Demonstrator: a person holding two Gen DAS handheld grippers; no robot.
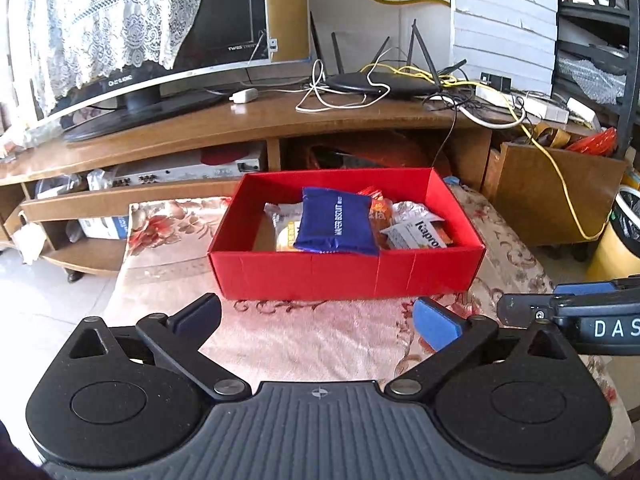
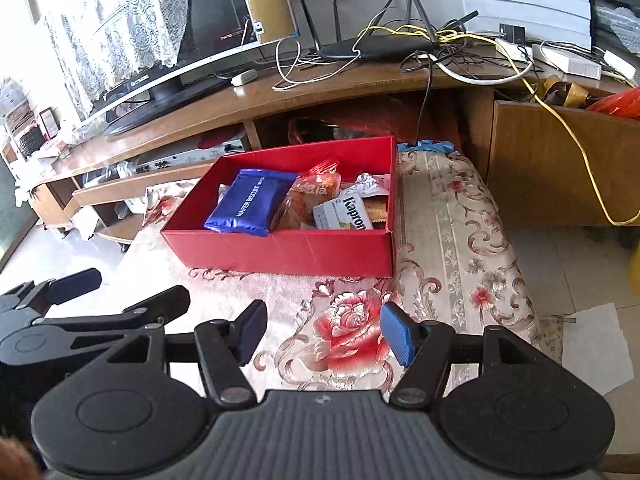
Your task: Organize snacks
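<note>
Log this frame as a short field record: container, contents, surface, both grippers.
container: red box, open top
contents: blue wafer pack on top, orange packet, white Kapron packet
surface: floral cloth, box rests on it
left gripper: open, holding nothing, short of the box
right gripper: open, holding nothing, over the cloth

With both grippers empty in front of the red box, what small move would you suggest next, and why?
Probably ease the left gripper forward toward the blue wafer biscuit pack. It lies on top of the other snacks in the red box, tilted, and both grippers' jaws stand open and hold nothing; the right gripper sits equally far back.
</note>
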